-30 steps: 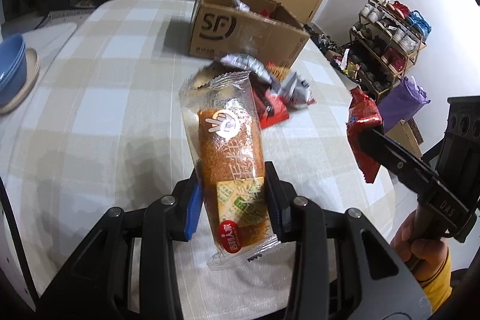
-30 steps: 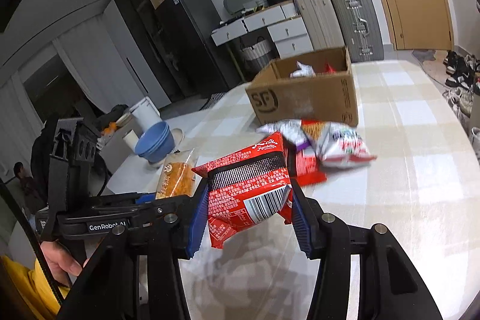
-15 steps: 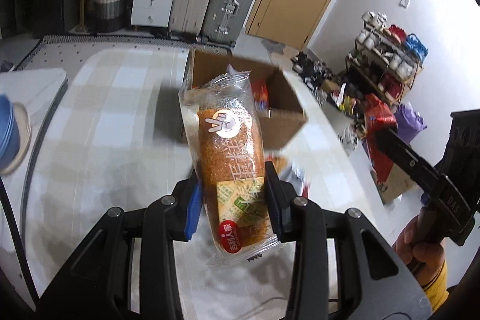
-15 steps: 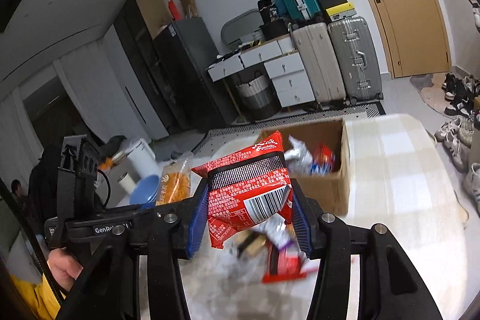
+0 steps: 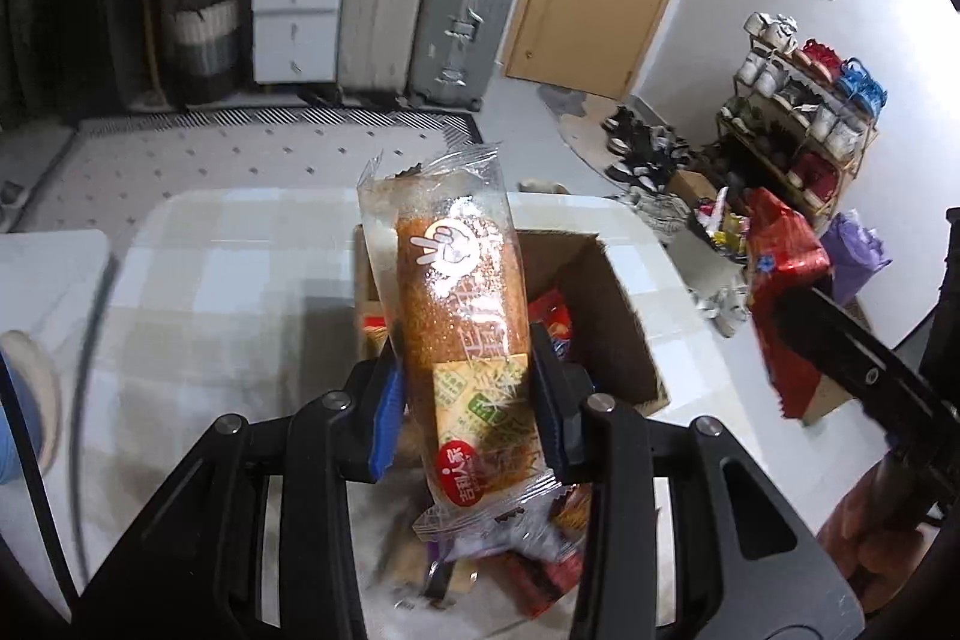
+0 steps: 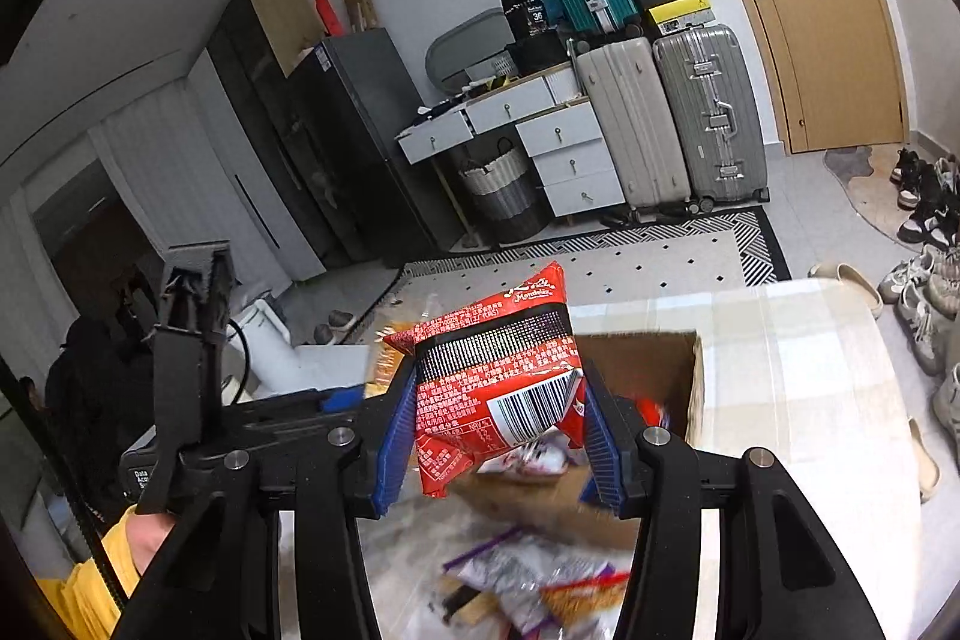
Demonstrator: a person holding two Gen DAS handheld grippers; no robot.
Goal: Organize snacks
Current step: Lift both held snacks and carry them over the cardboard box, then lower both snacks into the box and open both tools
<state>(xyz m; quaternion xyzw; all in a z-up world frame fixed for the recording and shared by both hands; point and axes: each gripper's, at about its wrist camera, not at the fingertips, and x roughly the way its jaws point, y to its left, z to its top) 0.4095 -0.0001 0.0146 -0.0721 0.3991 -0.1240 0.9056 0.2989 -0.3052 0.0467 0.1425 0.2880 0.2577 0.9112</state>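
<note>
My left gripper (image 5: 468, 400) is shut on a long orange bread in a clear wrapper (image 5: 462, 316), held above the near edge of an open cardboard box (image 5: 624, 304) that holds several snacks. My right gripper (image 6: 498, 430) is shut on a red snack packet (image 6: 498, 382) and holds it just before the same box (image 6: 660, 370); the packet also shows in the left wrist view (image 5: 780, 274). Loose snack packets lie on the checked tablecloth below both grippers (image 5: 534, 550) (image 6: 540, 580).
The table (image 5: 210, 316) ends just beyond the box. Suitcases (image 5: 462, 22) and white drawers (image 5: 288, 22) stand at the far wall, a shoe rack (image 5: 798, 124) at the right. A blue bowl on a plate (image 5: 24, 400) sits at the table's left edge.
Both grippers have risen and moved forward with their snacks, from over the loose pile to the open box. The box now lies right below them.
</note>
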